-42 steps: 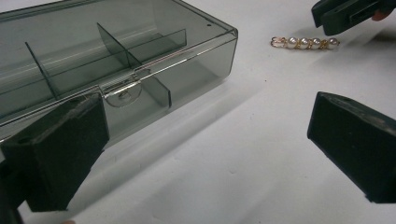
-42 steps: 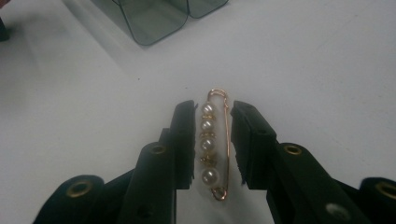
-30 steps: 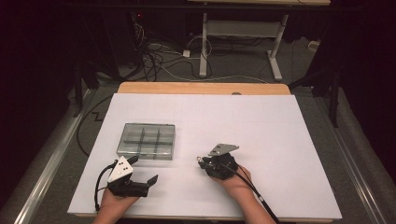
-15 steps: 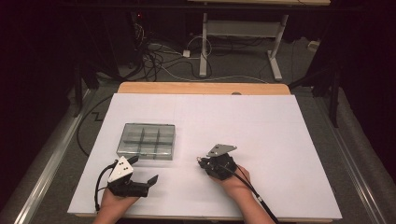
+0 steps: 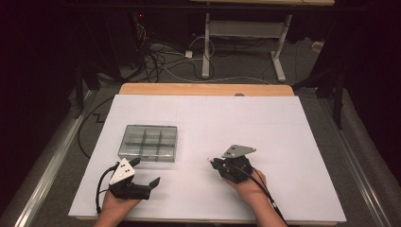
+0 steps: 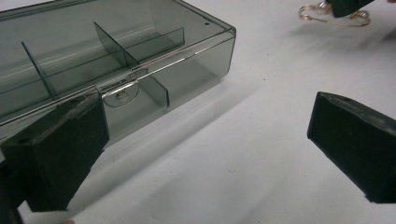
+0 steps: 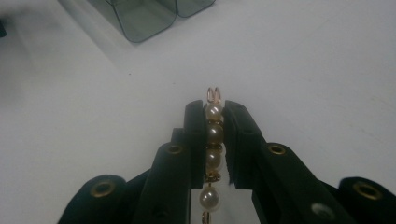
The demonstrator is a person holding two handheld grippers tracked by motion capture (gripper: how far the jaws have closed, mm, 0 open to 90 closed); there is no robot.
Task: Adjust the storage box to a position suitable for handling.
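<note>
Pinching a pearl bracelet (image 7: pixel 213 140) lengthwise, the right gripper (image 7: pixel 214 112) holds it just above the table (image 5: pixel 293 142), short of the closed box (image 5: pixel 149 142); the beads could roll out, while the left gripper (image 6: pixel 205 140) waits spread beside the latch (image 6: pixel 120 93).

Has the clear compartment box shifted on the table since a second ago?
No. The compartment box sits at the same spot on the white table, its far edge as far from the wooden strip as before.
</note>
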